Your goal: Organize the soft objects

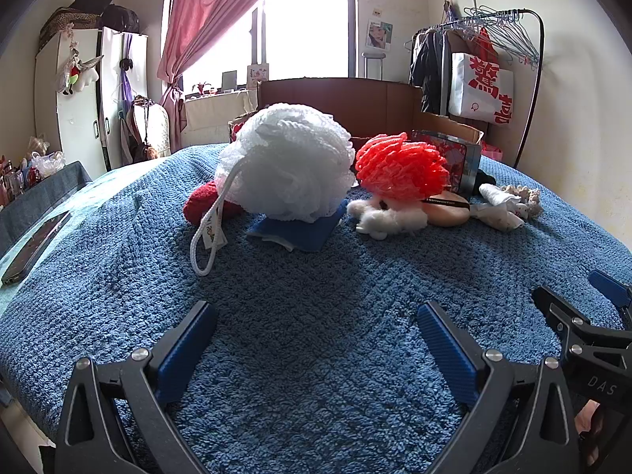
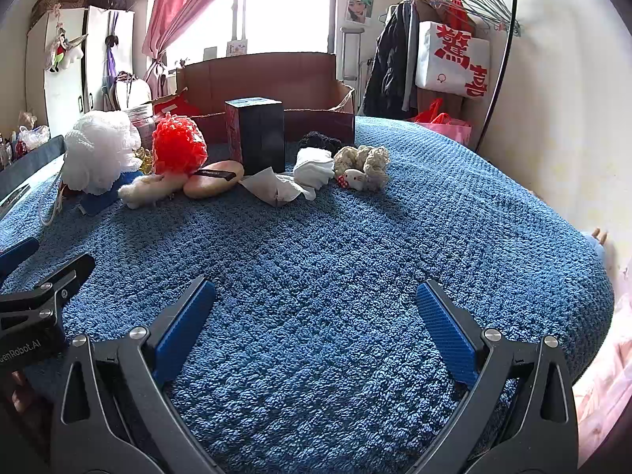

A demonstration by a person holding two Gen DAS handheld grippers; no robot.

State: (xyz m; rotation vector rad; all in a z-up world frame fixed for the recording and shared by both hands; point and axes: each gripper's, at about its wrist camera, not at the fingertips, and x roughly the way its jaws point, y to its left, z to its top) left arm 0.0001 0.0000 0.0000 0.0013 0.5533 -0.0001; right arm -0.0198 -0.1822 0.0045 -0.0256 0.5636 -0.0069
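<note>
Soft things lie in a row at the far side of the blue blanket (image 1: 316,335). A white mesh bath puff (image 1: 288,162) (image 2: 100,150) rests on a blue cloth (image 1: 300,231), with a red fuzzy item (image 1: 201,203) to its left. A red mesh puff (image 1: 401,168) (image 2: 177,146) sits over white fluff (image 1: 389,217) (image 2: 144,189) and a beige sponge (image 2: 213,183). White socks (image 2: 314,170) and a cream scrunchie (image 2: 367,162) lie further right. My left gripper (image 1: 316,316) and right gripper (image 2: 316,296) both stand open, empty, well short of the row.
A dark box (image 2: 256,138) stands behind the pile, with an open cardboard box (image 2: 276,87) beyond it. A phone (image 1: 33,249) lies at the bed's left edge. A clothes rack (image 2: 466,39) stands at the right wall, wardrobes (image 1: 75,91) at the left.
</note>
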